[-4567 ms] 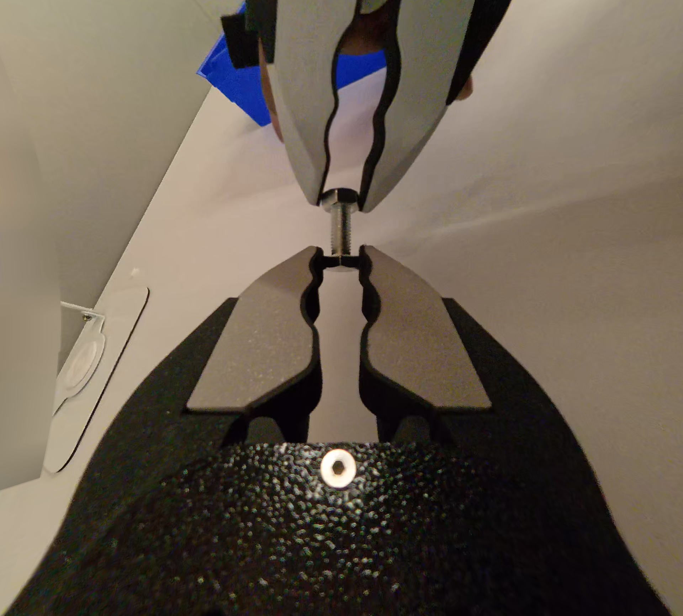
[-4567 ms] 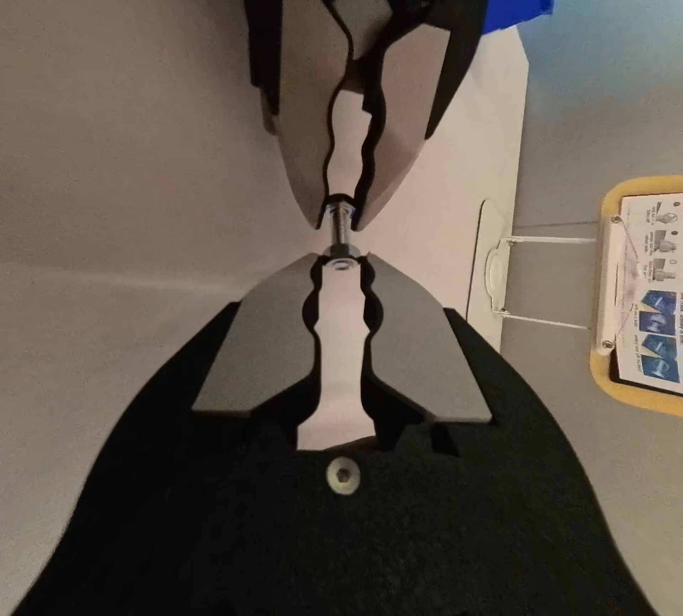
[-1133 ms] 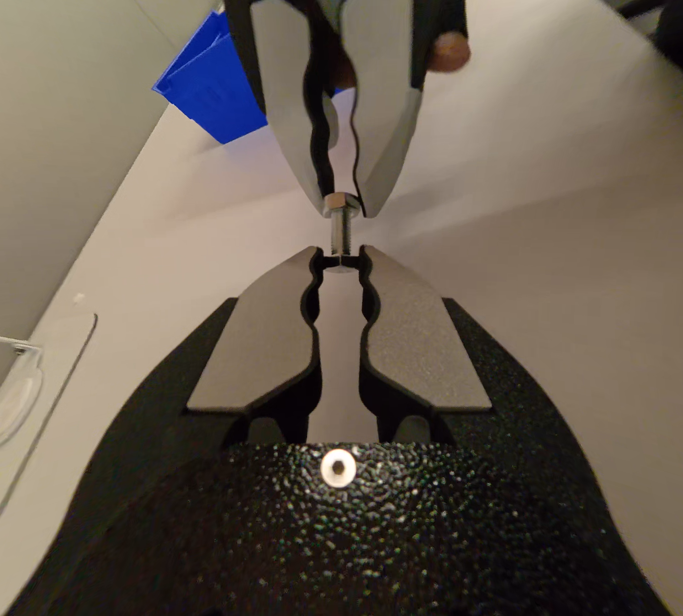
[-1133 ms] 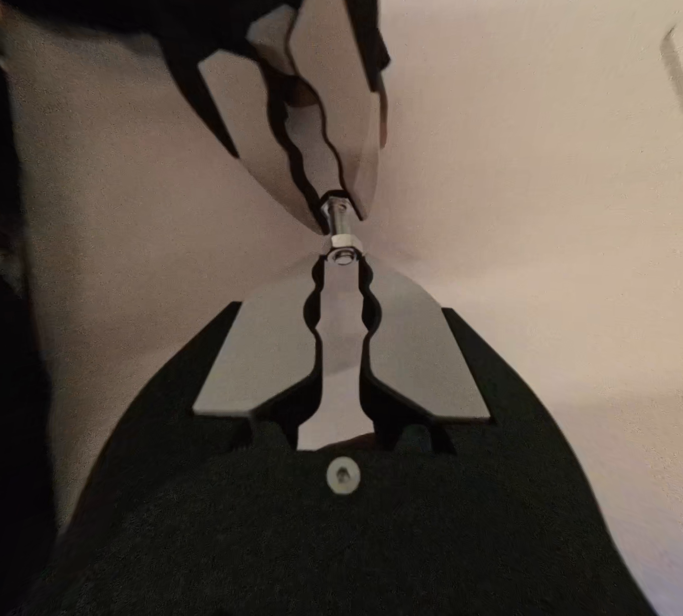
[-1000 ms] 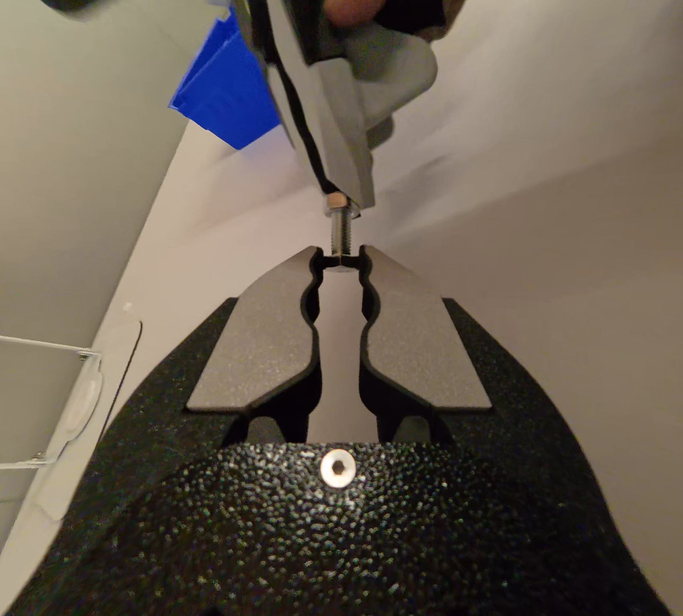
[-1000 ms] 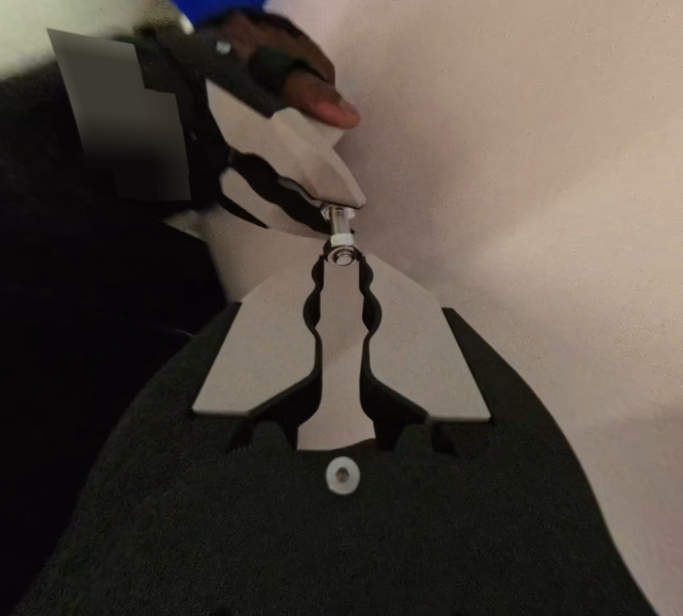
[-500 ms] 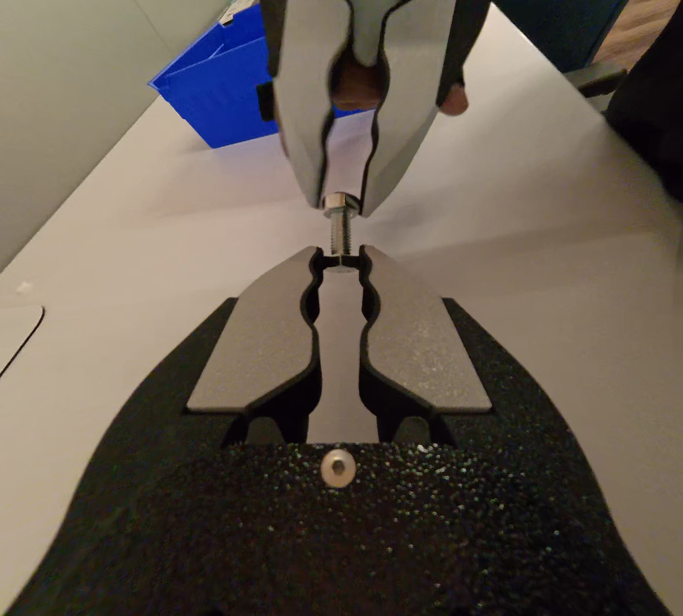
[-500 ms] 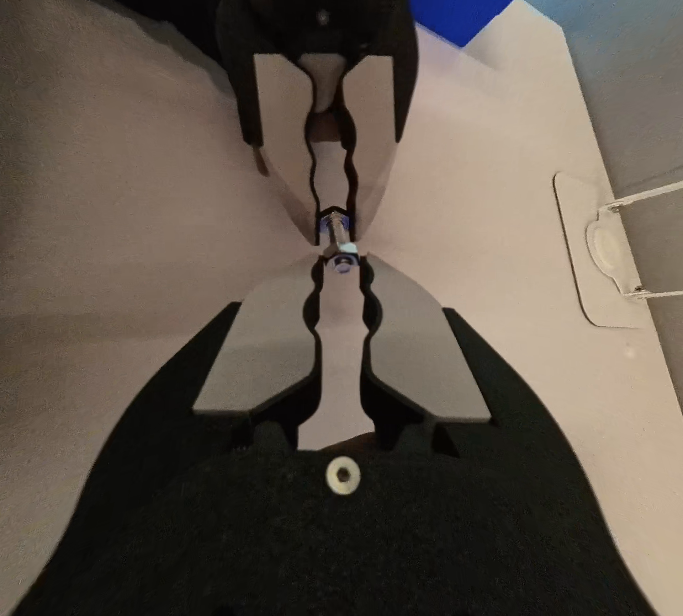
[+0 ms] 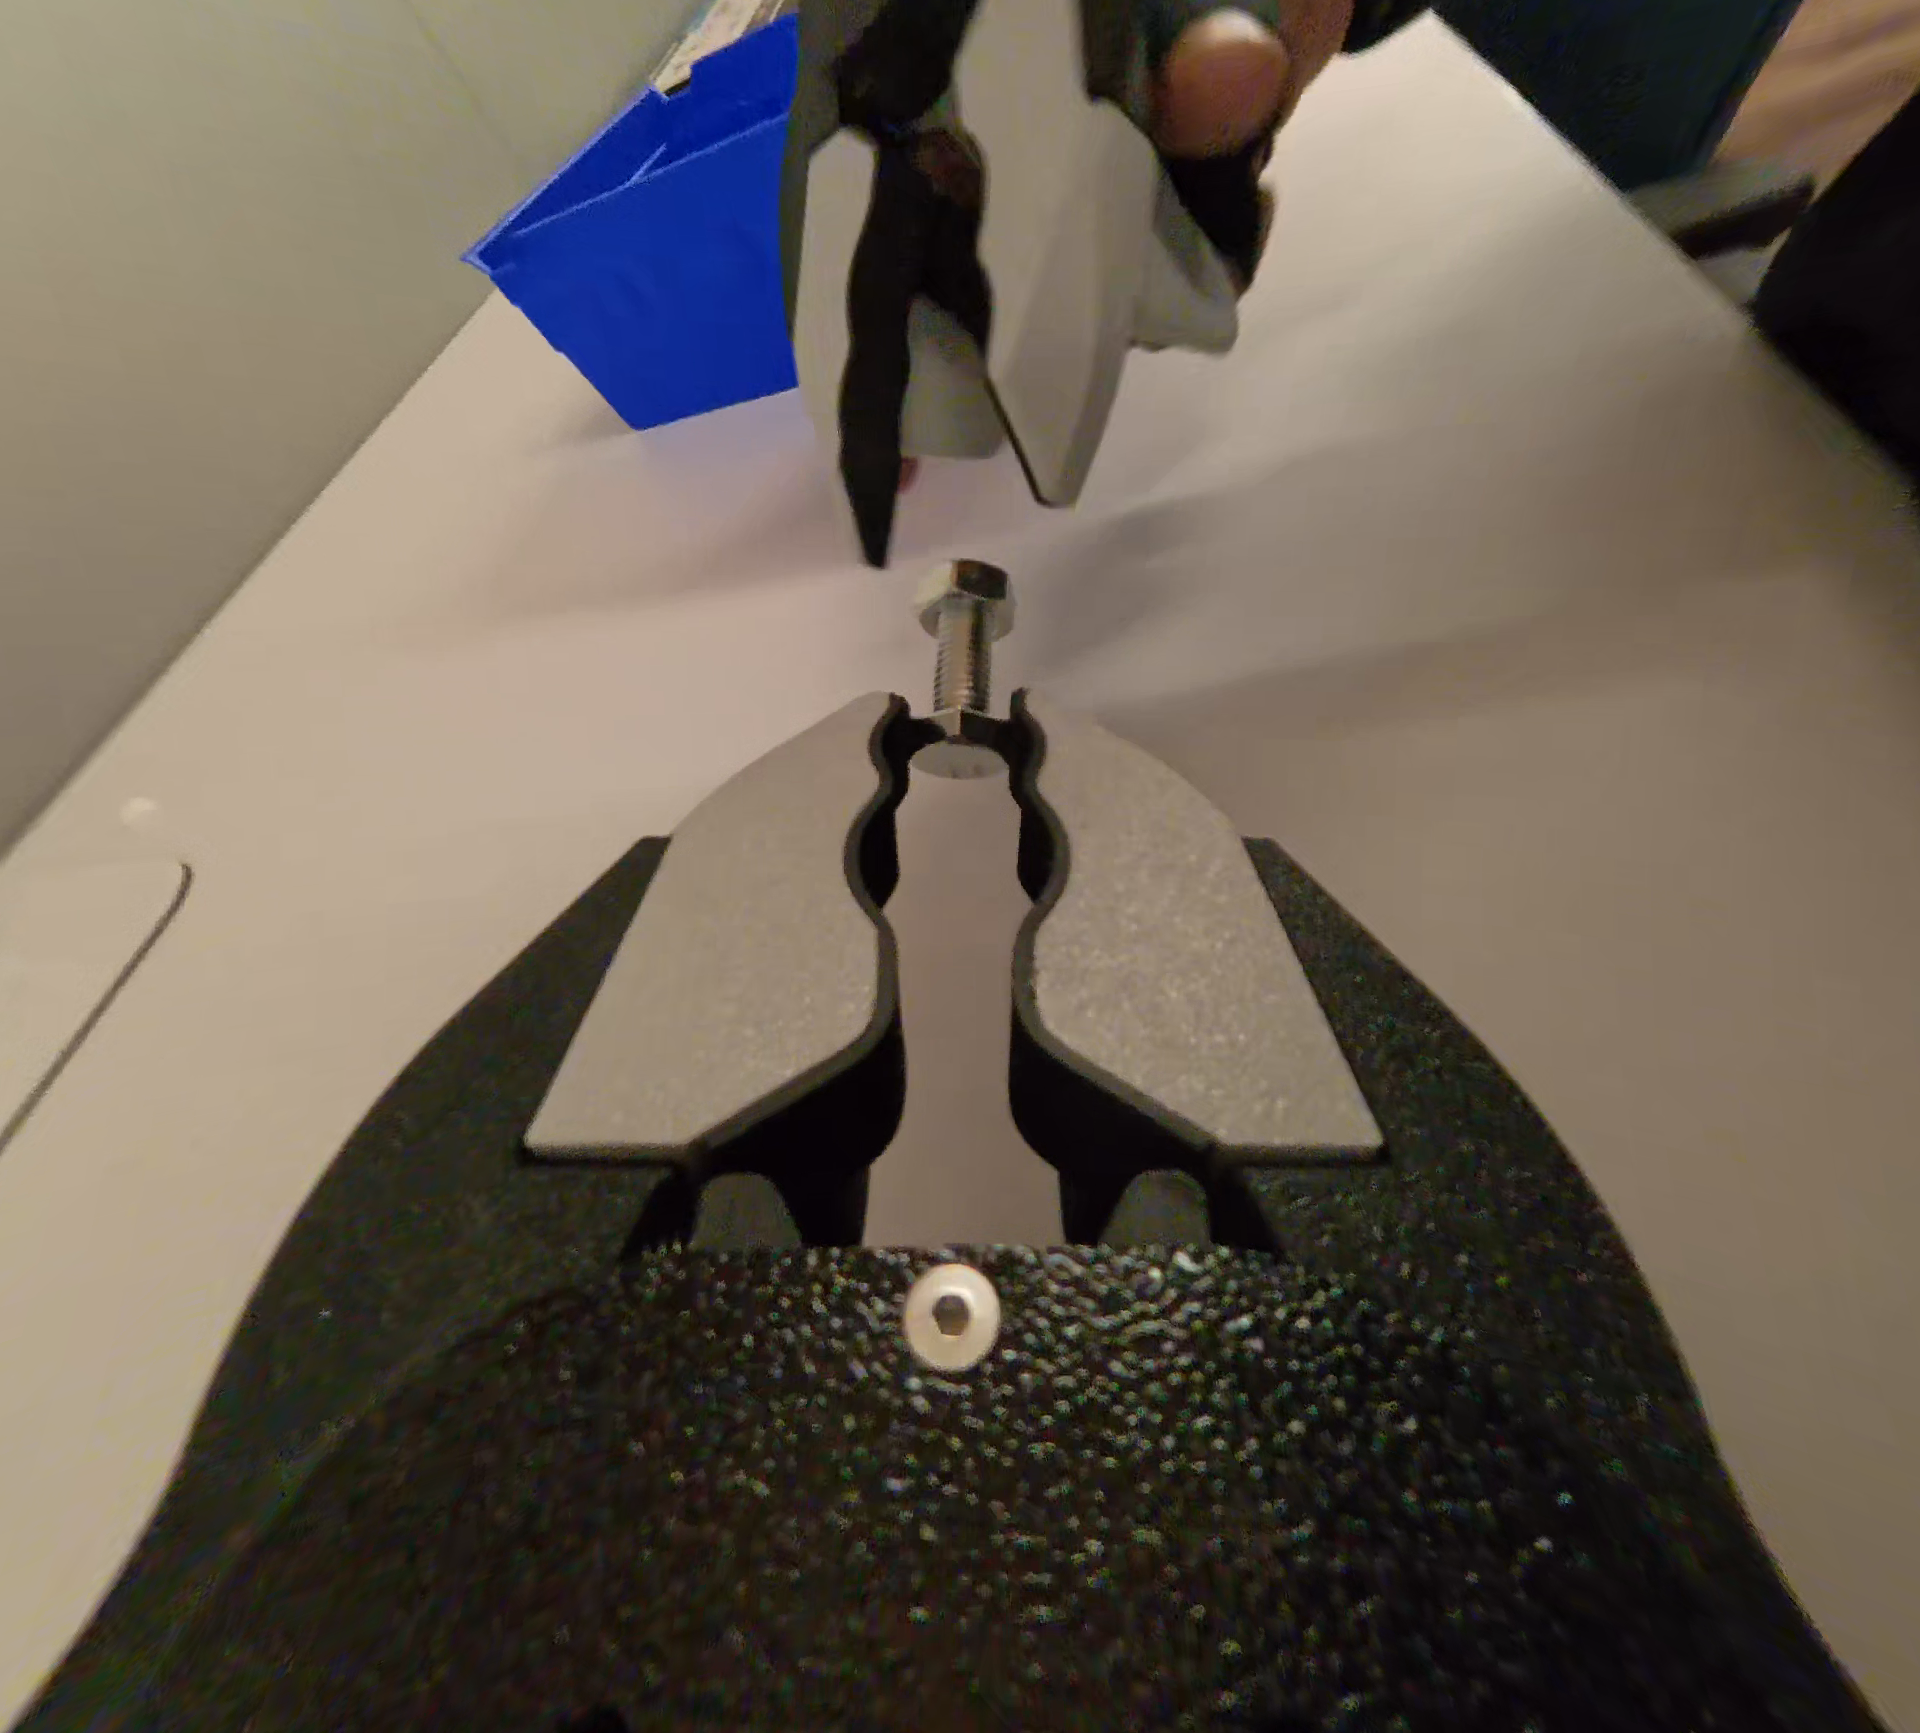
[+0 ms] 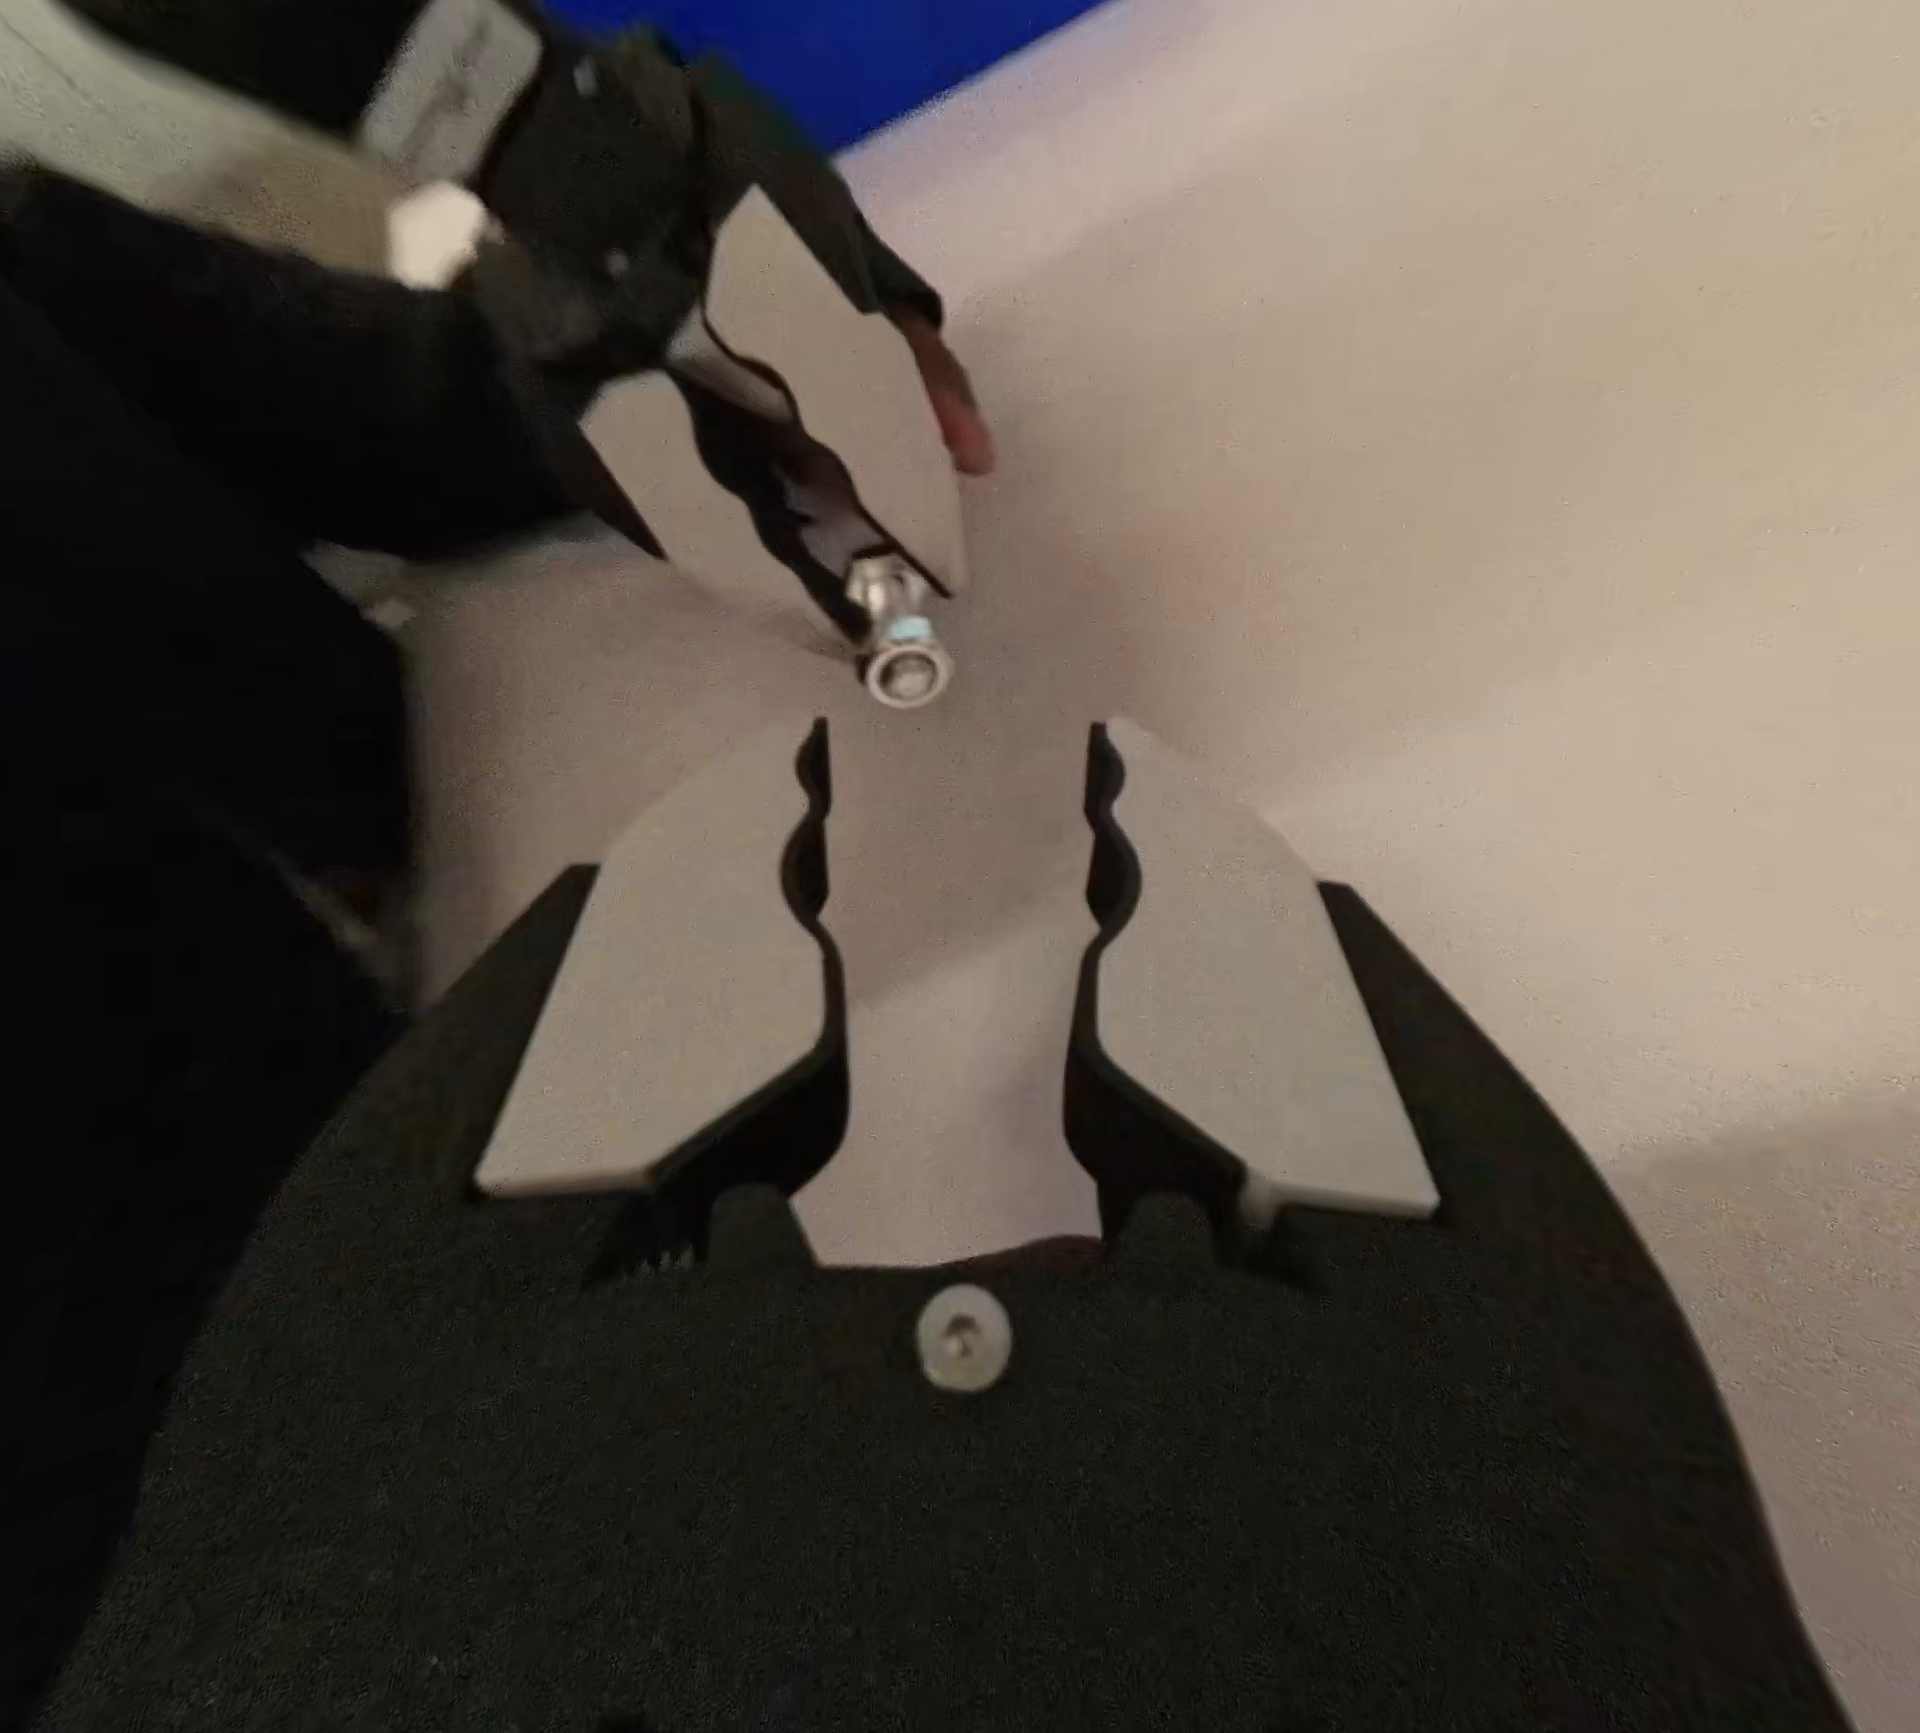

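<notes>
The left gripper (image 9: 960,727) clamps a nut (image 9: 954,745) threaded on a silver bolt (image 9: 962,644) pointing toward twelve o'clock, while the right gripper (image 10: 958,727), jaws spread and empty, sits just beyond the bolt's head above the white table (image 9: 1351,644), a blue bin (image 9: 665,281) at eleven o'clock.

A silver hex bolt (image 9: 963,644) with nut (image 9: 961,738) is clamped in the left claw (image 9: 958,727).

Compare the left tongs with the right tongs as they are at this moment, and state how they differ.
1. The left tongs are nearly closed, pinching the end of a silver bolt; the right tongs stand wide apart.
2. The left tongs carry the bolt; the right tongs hold nothing, their tips clear of the bolt's far end.

Both have grey pads with wavy black inner edges and hover over the white table.
</notes>
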`<state>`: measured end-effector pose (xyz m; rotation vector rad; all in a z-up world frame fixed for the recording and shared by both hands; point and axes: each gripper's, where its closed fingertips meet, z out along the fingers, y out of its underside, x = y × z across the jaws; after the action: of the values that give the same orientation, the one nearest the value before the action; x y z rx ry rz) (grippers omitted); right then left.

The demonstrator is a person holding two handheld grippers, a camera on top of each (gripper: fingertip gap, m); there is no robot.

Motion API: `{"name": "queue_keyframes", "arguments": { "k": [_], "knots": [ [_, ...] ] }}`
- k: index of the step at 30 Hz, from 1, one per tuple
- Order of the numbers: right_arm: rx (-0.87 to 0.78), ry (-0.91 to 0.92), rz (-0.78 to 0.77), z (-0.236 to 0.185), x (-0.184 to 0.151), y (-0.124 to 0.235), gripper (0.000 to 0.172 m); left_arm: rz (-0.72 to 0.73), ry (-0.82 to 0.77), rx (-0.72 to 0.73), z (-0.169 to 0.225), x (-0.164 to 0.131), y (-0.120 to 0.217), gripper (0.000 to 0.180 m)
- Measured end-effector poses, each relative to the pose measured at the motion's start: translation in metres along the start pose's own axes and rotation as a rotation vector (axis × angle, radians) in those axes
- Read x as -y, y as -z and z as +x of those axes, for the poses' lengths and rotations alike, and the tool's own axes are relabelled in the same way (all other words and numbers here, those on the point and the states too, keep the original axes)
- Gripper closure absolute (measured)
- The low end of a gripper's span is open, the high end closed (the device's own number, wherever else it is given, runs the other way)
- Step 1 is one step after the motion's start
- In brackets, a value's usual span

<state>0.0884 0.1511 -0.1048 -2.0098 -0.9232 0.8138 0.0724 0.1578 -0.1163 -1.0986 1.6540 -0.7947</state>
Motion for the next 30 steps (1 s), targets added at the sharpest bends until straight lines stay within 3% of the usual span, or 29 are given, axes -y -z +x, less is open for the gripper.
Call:
{"name": "queue_keyframes", "arguments": {
  "k": [2, 5, 8, 11, 13, 17, 18, 20, 22, 25, 28, 30],
  "knots": [
    [-0.099, 0.250, 0.015, 0.000, 0.007, 0.003, 0.123, 0.035, 0.060, -0.022, -0.001, 0.003, 0.002, 0.163],
    [-0.116, 0.496, 0.031, -0.016, 0.013, 0.000, 0.127, 0.061, 0.103, -0.044, -0.001, 0.007, 0.004, 0.163],
    [-0.128, 0.608, -0.019, -0.021, 0.008, -0.008, 0.134, 0.085, 0.123, -0.075, 0.003, 0.011, 0.004, 0.163],
    [-0.122, 0.648, -0.076, -0.021, 0.001, -0.013, 0.153, 0.080, 0.105, -0.107, 0.010, 0.011, 0.003, 0.163],
    [-0.053, 0.501, -0.132, -0.022, -0.005, -0.014, 0.153, 0.071, 0.075, -0.109, 0.013, 0.010, 0.002, 0.163],
    [0.243, -0.290, -0.184, -0.032, -0.010, -0.011, 0.153, 0.049, -0.042, -0.095, 0.020, 0.008, 0.000, 0.163],
    [0.300, -0.408, -0.149, -0.032, -0.007, -0.009, 0.153, 0.053, -0.037, -0.091, 0.018, 0.010, 0.000, 0.163],
    [0.339, -0.432, -0.090, -0.030, -0.003, -0.006, 0.150, 0.069, -0.007, -0.094, 0.016, 0.012, 0.002, 0.163],
    [0.260, -0.255, -0.077, -0.025, -0.004, -0.004, 0.131, 0.080, 0.024, -0.099, 0.014, 0.012, 0.003, 0.163],
    [0.027, 0.163, -0.045, -0.012, 0.002, 0.000, 0.117, 0.100, 0.079, -0.109, 0.011, 0.013, 0.005, 0.163],
    [-0.079, 0.516, -0.027, -0.019, 0.008, 0.001, 0.126, 0.123, 0.111, -0.125, 0.011, 0.017, 0.006, 0.163],
    [-0.114, 0.696, 0.004, -0.028, 0.011, -0.002, 0.148, 0.131, 0.129, -0.143, 0.012, 0.019, 0.005, 0.163]
  ]
}}
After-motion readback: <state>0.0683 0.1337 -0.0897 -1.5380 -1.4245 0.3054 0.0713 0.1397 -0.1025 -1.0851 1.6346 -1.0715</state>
